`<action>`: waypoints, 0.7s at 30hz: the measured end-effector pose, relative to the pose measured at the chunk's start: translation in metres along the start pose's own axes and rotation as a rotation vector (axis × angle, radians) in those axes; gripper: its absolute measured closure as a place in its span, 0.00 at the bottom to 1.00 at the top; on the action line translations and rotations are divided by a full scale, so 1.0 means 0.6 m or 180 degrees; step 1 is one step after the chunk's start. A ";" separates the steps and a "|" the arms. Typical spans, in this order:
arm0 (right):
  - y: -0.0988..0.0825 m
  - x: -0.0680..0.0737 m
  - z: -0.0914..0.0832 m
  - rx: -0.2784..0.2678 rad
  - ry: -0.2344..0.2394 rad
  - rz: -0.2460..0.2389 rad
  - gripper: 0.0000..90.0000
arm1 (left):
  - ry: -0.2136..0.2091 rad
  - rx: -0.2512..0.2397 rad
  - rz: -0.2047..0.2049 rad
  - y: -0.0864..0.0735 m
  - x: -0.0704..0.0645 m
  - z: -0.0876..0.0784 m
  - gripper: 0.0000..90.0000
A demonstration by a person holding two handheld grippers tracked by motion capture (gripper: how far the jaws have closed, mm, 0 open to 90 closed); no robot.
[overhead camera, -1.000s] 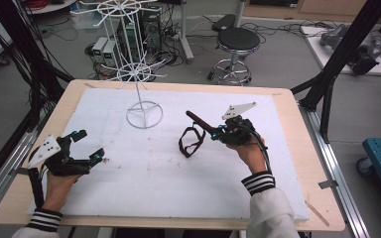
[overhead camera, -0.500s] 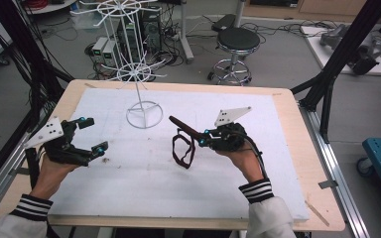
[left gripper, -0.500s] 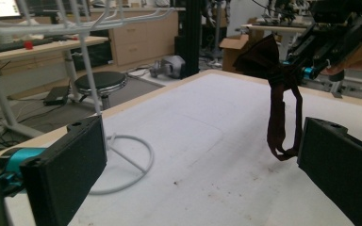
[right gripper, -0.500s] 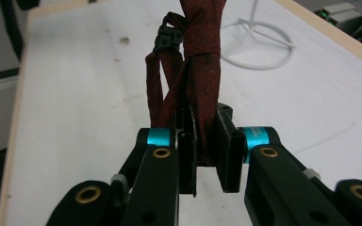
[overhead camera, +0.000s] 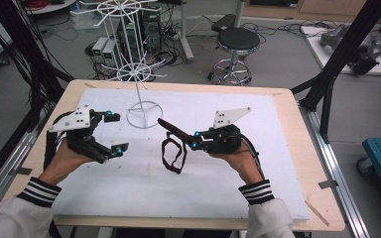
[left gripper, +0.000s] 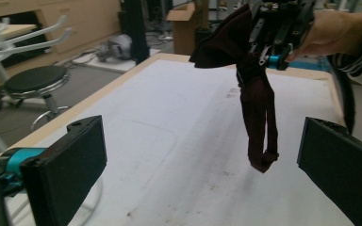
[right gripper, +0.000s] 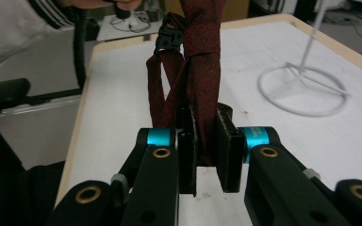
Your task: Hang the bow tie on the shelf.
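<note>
1. High view: the right tongs [overhead camera: 194, 142] are clamped on a dark red bow tie [overhead camera: 171, 133], holding it up above the white mat [overhead camera: 193, 188] that covers the tabletop [overhead camera: 297, 163]. The tie's strap [overhead camera: 173, 157] hangs below the grip in a loop, and its low end looks to be just above or brushing the mat; the angle makes that hard to judge.
2. High view: the left tongs [overhead camera: 115, 133] stand wide apart with nothing between them, held off the mat to the left of the bow tie and near the ring base of a white wire rack [overhead camera: 144, 115]. The rack stands upright at the far side of the mat with nothing hanging on its arms.
3. Left gripper view: the two black pads [left gripper: 70, 165] of the left tongs frame the scene, well apart. Between them, farther off, the bow tie [left gripper: 226, 35] hangs from the right tongs [left gripper: 278, 54], and its strap [left gripper: 259, 117] drops straight down to a small clasp [left gripper: 269, 155] at the low end, above the mat [left gripper: 169, 141].
4. Right gripper view: the right tongs [right gripper: 210, 141] press on the red fabric of the bow tie [right gripper: 202, 56] from both sides. The strap [right gripper: 162, 80] loops beside it, with a black buckle [right gripper: 169, 33] at the top. The rack's ring base [right gripper: 306, 87] rests on the mat to the right.
</note>
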State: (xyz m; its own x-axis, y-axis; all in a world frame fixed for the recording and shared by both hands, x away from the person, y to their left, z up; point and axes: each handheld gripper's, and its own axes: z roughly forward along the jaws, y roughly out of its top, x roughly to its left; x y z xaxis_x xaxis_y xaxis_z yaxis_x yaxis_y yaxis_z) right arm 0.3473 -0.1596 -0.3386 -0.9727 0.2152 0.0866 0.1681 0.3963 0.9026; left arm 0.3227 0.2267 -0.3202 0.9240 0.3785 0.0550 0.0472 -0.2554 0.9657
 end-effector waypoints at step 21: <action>0.021 0.023 0.045 -0.0139 0.0501 -0.0348 0.90 | -0.0568 0.0106 0.0176 0.054 -0.019 0.056 0.15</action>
State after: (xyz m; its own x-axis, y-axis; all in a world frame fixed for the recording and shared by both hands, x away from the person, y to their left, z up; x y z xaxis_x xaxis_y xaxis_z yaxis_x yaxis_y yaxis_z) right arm 0.3406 -0.1276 -0.3373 -0.9984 0.0293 0.0487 0.0561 0.3697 0.9274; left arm 0.3266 0.1840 -0.2982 0.9780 0.2001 0.0590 0.0043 -0.3019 0.9533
